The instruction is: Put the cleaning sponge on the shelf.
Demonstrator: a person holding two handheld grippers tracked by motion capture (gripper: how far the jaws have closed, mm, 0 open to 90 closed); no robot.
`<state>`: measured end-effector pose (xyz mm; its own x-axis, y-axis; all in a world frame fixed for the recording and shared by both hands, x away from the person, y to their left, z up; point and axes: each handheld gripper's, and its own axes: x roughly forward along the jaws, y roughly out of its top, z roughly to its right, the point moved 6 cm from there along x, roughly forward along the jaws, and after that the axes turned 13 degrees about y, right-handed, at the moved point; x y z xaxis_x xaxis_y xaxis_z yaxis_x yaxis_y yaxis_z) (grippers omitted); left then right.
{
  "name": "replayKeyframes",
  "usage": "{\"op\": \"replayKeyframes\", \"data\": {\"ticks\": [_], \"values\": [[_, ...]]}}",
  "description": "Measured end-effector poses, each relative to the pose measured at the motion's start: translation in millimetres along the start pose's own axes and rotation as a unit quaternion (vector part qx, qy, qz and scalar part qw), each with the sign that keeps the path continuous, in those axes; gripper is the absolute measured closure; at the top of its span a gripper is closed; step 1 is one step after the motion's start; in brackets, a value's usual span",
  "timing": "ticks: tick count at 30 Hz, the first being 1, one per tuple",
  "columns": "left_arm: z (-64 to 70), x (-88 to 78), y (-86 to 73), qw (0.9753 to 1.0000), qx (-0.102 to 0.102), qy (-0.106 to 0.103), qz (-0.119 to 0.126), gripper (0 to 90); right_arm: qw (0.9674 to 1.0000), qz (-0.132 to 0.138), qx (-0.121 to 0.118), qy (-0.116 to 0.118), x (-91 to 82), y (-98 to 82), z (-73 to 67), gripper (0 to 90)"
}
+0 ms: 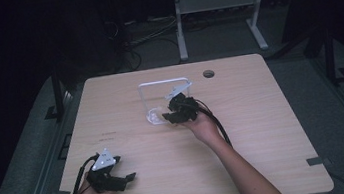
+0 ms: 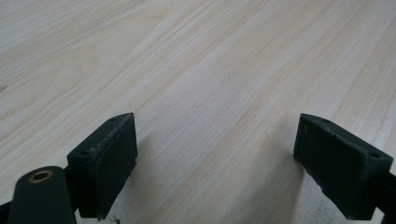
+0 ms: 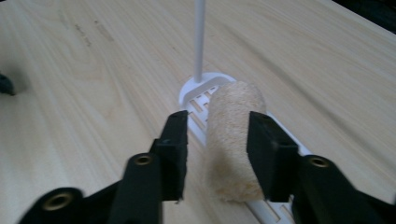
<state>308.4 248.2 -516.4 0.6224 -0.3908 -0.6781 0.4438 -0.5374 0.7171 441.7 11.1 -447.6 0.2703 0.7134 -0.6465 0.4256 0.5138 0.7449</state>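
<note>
A pale, rough sponge roll [image 3: 231,140] lies along the slotted white base [image 3: 196,91] of a white wire stand [image 1: 142,98], whose thin post [image 3: 199,37] rises just beyond it. My right gripper [image 3: 217,149] straddles the roll. Its right-hand jaw is against the roll, and a gap shows between the roll and the left-hand jaw. In the high view this gripper [image 1: 168,115] is at the stand's foot near the table's middle. My left gripper [image 1: 129,177] rests at the near left, open, with only bare wood between its jaws [image 2: 215,154].
The light wooden table [image 1: 265,130] has a round cable hole [image 1: 209,74] at the back right. A white table frame [image 1: 179,25] stands on the dark floor beyond. Wide bare wood lies between the two hands and to the right.
</note>
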Motion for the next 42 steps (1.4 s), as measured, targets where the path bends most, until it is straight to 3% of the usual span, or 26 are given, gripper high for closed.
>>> {"op": "replayKeyframes", "data": {"ticks": [3, 6, 15, 23, 42], "values": [[-0.1, 0.0, 0.0, 1.0000, 0.000, 0.000, 0.000, 13.0, 0.9998, -0.008, -0.009, 0.015, -1.0, -4.9, -6.4, 84.2], [-0.1, 0.0, 0.0, 1.0000, 0.000, 0.001, 0.000, 13.0, 0.9996, -0.010, -0.011, 0.023, 0.3, -7.6, -8.9, 89.6], [0.0, 0.0, 0.0, 1.0000, 0.000, 0.001, 0.000, 13.0, 0.9987, -0.034, -0.007, 0.038, 14.0, -23.6, -13.7, 89.7], [-0.1, -0.1, -0.1, 1.0000, 0.001, 0.001, 0.000, 13.0, 0.9979, -0.056, 0.009, 0.032, 26.6, -41.0, -3.0, 89.7], [0.1, 0.0, 0.1, 1.0000, -0.001, 0.000, 0.000, 13.0, 0.9984, -0.052, 0.021, -0.001, 17.0, -46.7, 19.4, 89.7]]}}
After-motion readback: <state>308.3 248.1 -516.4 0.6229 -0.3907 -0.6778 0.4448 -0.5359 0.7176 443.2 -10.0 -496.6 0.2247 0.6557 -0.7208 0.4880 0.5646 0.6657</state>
